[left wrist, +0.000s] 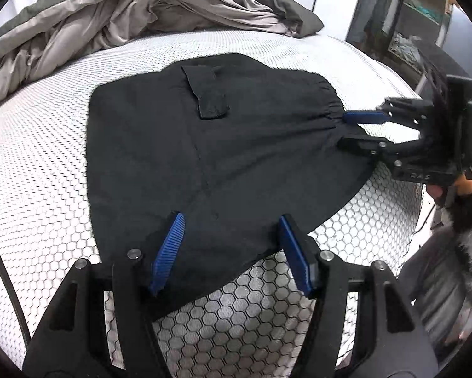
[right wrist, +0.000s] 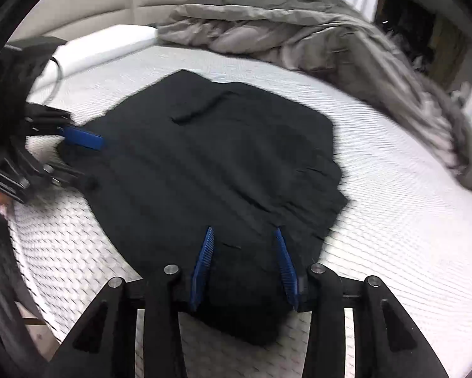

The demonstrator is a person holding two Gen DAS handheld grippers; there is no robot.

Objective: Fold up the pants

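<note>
Now both my grippers straddle the black pants' near edge: left gripper (left wrist: pixel 231 252) open-jawed, right gripper (right wrist: pixel 244 264) likewise unclamped, pants (left wrist: pixel 223 148) stretching away ahead of both.

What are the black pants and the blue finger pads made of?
The pants look like thin, matte woven cloth, going by the soft wrinkles and stitched seams. The blue pads look like ridged rubber or plastic, but it's hard to say which.
</note>
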